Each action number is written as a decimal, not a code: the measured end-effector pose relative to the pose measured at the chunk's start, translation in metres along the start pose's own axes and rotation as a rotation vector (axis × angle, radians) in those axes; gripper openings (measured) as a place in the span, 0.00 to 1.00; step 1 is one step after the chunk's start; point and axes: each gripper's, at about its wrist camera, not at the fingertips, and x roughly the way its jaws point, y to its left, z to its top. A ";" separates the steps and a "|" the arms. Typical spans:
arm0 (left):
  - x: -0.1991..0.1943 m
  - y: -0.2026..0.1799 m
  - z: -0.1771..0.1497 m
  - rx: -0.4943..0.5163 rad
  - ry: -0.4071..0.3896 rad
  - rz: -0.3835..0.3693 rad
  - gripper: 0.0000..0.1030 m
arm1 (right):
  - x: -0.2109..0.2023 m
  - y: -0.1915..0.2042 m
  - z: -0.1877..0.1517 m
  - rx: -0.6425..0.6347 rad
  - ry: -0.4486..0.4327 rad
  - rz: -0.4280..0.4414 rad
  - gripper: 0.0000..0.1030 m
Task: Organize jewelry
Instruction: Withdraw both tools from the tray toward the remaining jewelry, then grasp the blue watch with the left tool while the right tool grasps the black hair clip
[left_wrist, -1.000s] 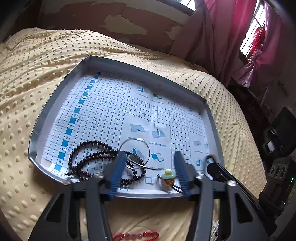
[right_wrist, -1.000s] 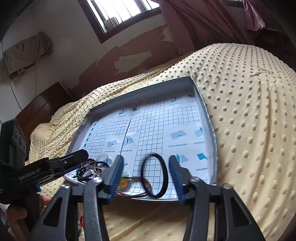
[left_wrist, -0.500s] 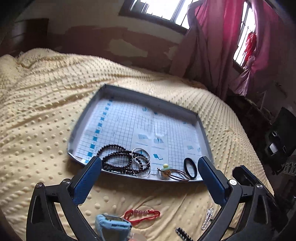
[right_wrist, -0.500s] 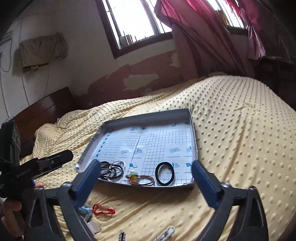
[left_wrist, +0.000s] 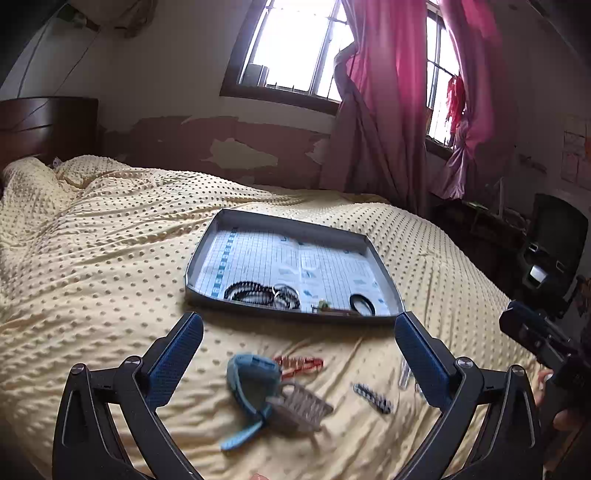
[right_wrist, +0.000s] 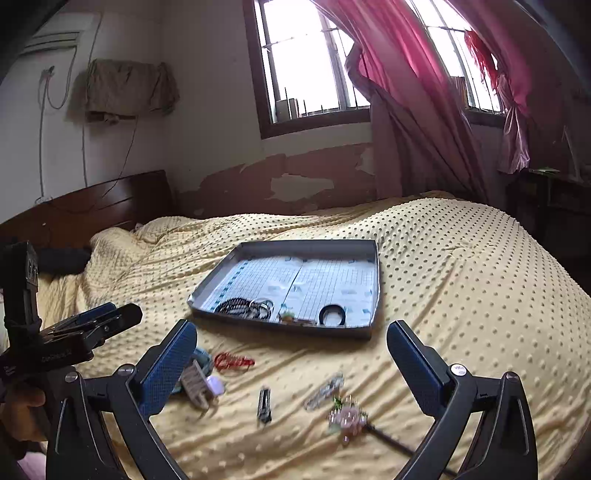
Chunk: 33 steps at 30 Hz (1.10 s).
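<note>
I judge the job roughly half done. The shallow grey tray lined with blue grid paper (left_wrist: 384, 275) sits on the bed and already holds, along its near edge, dark beaded strands (left_wrist: 245, 290), silver bangles (left_wrist: 286, 295), a small green-topped trinket (left_wrist: 323, 304) and a black ring band (left_wrist: 362, 303).

Left on the cover, between me and the tray, I see a blue strap piece (left_wrist: 245, 384), a brown comb-like clip (left_wrist: 301, 404), a red beaded bracelet (left_wrist: 299, 363), a dark hair clip (right_wrist: 264, 404), a silver clip (right_wrist: 325, 391) and a pink flowered hairpin (right_wrist: 349, 417).

My left gripper (left_wrist: 299, 358) and right gripper (right_wrist: 291, 363) both hang spread wide, holding nothing.

All of it rests on a yellow dotted bedspread (right_wrist: 461, 277), soft and rumpled, under barred windows with pink curtains (left_wrist: 388, 92) and a peeling wall.
</note>
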 end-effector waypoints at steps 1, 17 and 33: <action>-0.006 -0.001 -0.006 0.005 -0.005 0.000 0.99 | -0.005 0.002 -0.005 -0.008 0.002 -0.001 1.00; -0.049 0.018 -0.100 0.022 0.169 -0.039 0.99 | -0.026 0.016 -0.072 0.039 0.249 0.027 1.00; -0.041 0.033 -0.118 0.106 0.184 0.075 0.99 | 0.027 0.010 -0.092 0.066 0.454 0.042 1.00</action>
